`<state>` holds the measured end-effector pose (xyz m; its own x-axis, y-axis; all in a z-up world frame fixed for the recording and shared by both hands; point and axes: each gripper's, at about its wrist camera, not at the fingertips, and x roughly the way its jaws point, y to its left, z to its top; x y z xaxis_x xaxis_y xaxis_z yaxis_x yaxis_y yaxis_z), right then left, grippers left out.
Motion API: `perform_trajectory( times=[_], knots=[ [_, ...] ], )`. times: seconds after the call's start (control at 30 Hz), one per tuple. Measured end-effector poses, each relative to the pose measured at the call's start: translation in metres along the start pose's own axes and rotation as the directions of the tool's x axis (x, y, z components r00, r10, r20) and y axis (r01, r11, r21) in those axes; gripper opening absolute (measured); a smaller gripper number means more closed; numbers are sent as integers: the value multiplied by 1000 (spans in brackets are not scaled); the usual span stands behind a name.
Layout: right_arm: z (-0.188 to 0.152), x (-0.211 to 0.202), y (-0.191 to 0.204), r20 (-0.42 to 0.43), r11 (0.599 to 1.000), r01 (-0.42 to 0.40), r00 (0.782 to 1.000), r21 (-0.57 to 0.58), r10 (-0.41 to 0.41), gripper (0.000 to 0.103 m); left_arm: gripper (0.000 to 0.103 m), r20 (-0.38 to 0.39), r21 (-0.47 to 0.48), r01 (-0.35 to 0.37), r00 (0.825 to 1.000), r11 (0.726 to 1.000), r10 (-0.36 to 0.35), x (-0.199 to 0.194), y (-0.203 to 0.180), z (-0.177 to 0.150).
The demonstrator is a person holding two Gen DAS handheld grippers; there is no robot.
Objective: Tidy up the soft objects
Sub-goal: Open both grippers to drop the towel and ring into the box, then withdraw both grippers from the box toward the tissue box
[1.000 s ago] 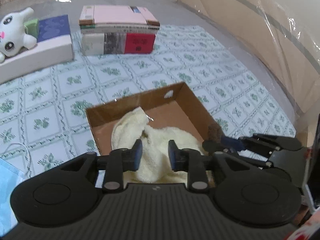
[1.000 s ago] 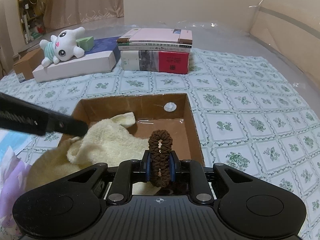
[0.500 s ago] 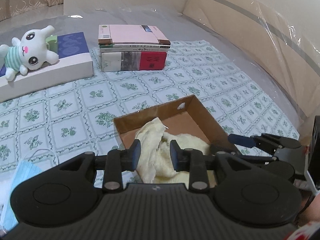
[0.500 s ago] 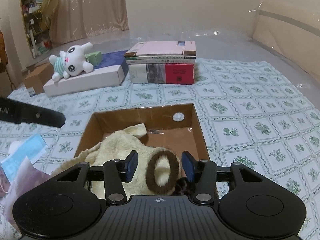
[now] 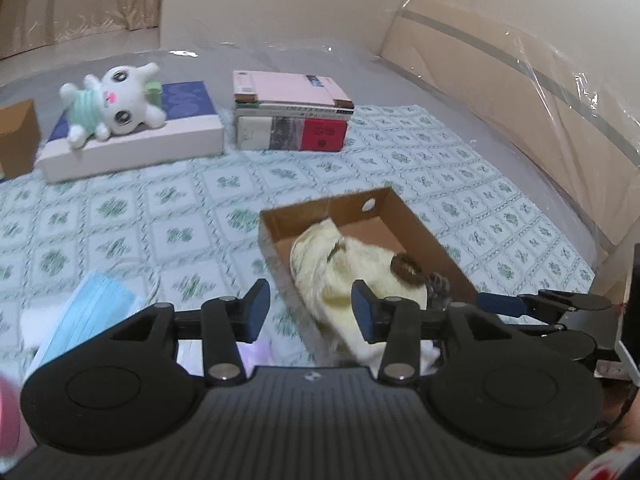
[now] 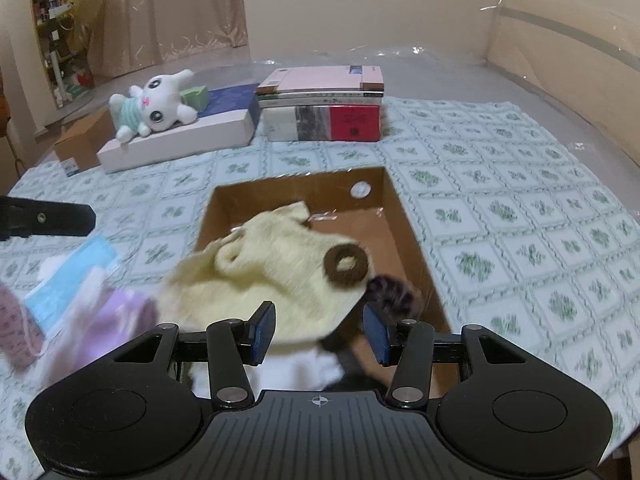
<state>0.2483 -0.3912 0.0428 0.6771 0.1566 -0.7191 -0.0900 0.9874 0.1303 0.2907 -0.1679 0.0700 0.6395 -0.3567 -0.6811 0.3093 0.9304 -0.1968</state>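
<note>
Brown fuzzy hair tie [image 6: 345,265] lies on cream fleece cloth [image 6: 280,280] inside open brown cardboard box [image 6: 416,240]. Right tool [image 6: 320,330] and left tool [image 5: 308,310]: both spread wide, empty. Book stack [image 6: 324,106] spine text too blurry to read.

It was a home bedroom. A plastic-wrapped mattress [image 5: 460,92] filled the frame; curtains [image 6: 160,12] and a cluttered bookshelf [image 6: 52,28] stood upper left.
</note>
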Motion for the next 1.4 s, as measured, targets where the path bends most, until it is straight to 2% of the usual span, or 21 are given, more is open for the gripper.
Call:
perform_trajectory(
  times=[0.33, 0.6, 0.93, 1.4],
  knots=[
    [-47, -52, 42, 12, 999, -23, 1000, 38, 23, 49, 44, 63, -51, -27, 998, 998, 30, -65, 11, -64],
    [-79, -84, 80, 37, 1000, -21, 999, 19, 20, 49, 49, 101, -40, -49, 993, 998, 53, -113, 30, -106],
    [-98, -93, 117, 20, 998, -48, 999, -27, 49, 49, 50, 125, -55, -70, 989, 996, 76, -152, 56, -130],
    [-98, -88, 154, 7, 992, -94, 995, -85, 95, 49, 50, 131, -42, -104, 985, 994, 109, -174, 80, -146]
  ],
)
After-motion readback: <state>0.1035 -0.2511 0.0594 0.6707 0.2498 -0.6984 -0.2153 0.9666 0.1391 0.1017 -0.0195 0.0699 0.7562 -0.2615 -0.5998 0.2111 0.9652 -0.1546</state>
